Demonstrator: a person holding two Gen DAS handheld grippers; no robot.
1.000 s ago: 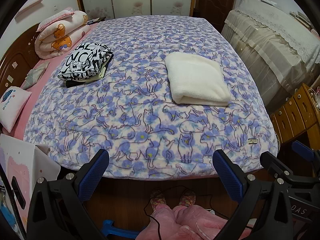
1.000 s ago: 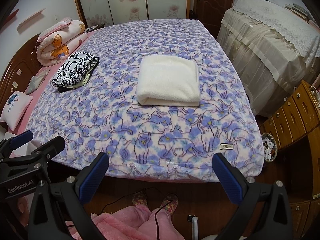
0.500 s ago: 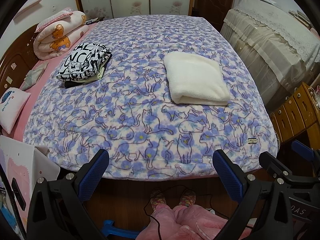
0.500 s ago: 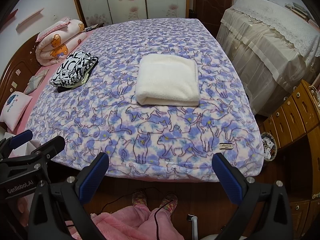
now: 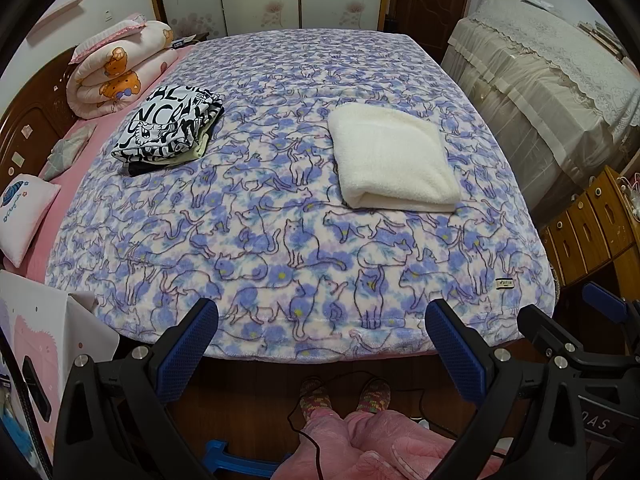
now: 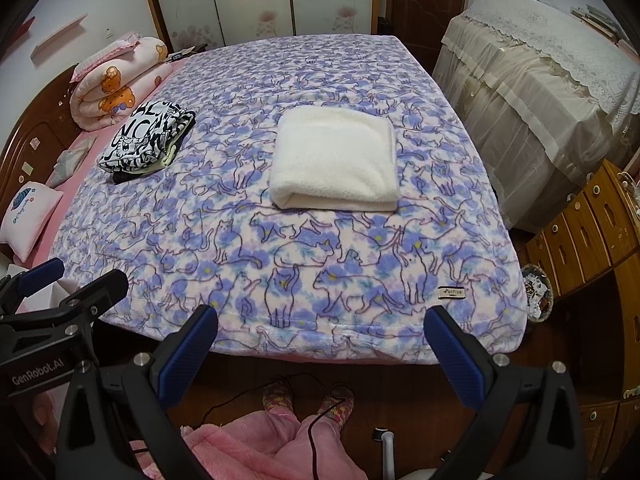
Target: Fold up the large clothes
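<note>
Hovering at the bed's foot, left tongs [image 5: 320, 344] and right tongs [image 6: 320, 344] stand spread, empty. Cream folded garment [image 6: 336, 164] lies at 12 o'clock on the bed [image 6: 360, 280], printed stack [image 6: 146, 142] at 10. Advisable: release squarely, avoid dragging edges.

right tongs [image 6: 320, 344] spread, empty | folded cream garment [image 6: 336, 164] flat on cat-print blanket [image 6: 320, 260]
</note>
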